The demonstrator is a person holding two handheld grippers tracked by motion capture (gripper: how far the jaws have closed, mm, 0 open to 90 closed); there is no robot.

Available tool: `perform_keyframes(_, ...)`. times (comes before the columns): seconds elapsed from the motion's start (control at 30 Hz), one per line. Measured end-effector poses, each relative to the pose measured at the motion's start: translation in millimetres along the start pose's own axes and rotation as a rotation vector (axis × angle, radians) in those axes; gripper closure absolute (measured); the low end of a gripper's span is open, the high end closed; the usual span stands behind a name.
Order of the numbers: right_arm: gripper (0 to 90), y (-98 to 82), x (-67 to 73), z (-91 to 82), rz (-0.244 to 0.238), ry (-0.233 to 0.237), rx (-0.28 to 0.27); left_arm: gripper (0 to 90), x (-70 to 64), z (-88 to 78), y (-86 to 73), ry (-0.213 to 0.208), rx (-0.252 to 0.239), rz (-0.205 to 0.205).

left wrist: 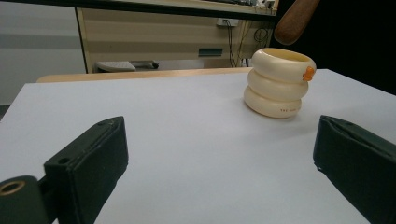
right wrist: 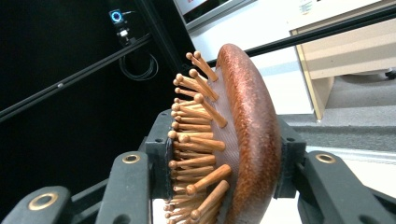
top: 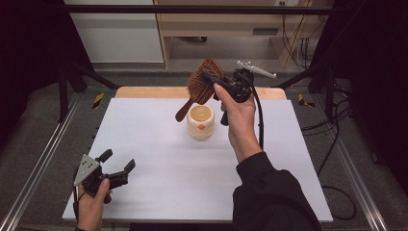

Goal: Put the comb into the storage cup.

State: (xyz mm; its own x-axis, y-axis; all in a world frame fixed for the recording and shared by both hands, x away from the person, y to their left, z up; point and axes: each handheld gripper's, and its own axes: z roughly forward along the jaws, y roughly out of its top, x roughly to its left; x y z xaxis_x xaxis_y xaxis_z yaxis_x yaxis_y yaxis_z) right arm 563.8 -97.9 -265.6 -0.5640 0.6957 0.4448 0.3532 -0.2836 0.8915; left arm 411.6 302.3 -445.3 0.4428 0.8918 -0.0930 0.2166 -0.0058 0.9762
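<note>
Wooden and reddish-brown, the brush (top: pixel 203 79) hangs in the air above the far middle of the tabletop (top: pixel 159 144), clamped by its head in the right gripper (top: pixel 219 83). In the right gripper view the two fingers (right wrist: pixel 159 158) press on either side of the head (right wrist: pixel 250 140), one against the pins, the other against the smooth back. From above, the handle slants down toward the left and ends just over a cream cup (top: pixel 200 121), a ribbed pot with an orange mark on its side; whether the handle tip touches its rim is hard to tell, though it seems to sit clear of it. In the left gripper view the cup (left wrist: pixel 279 83) stands upright on the white surface with the handle tip above and behind it. The left gripper (top: pixel 115 168) rests at the near left corner in the person's hand, its fingers (left wrist: pixel 88 163) spread wide with nothing between them.
</note>
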Motion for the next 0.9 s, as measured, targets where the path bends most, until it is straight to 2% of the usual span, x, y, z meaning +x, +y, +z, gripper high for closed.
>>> perform_keyframes(0.33,53.0,11.7,-8.3,-2.4,0.0,-0.024,-0.028,3.4,-0.1,0.6,-0.3,-0.002,0.002,0.001)
perform_keyframes(0.9,52.9,19.8,-22.4,-8.1,-0.013,-0.074,-0.029,3.4,-1.0,1.7,-0.8,-0.008,0.008,0.005)
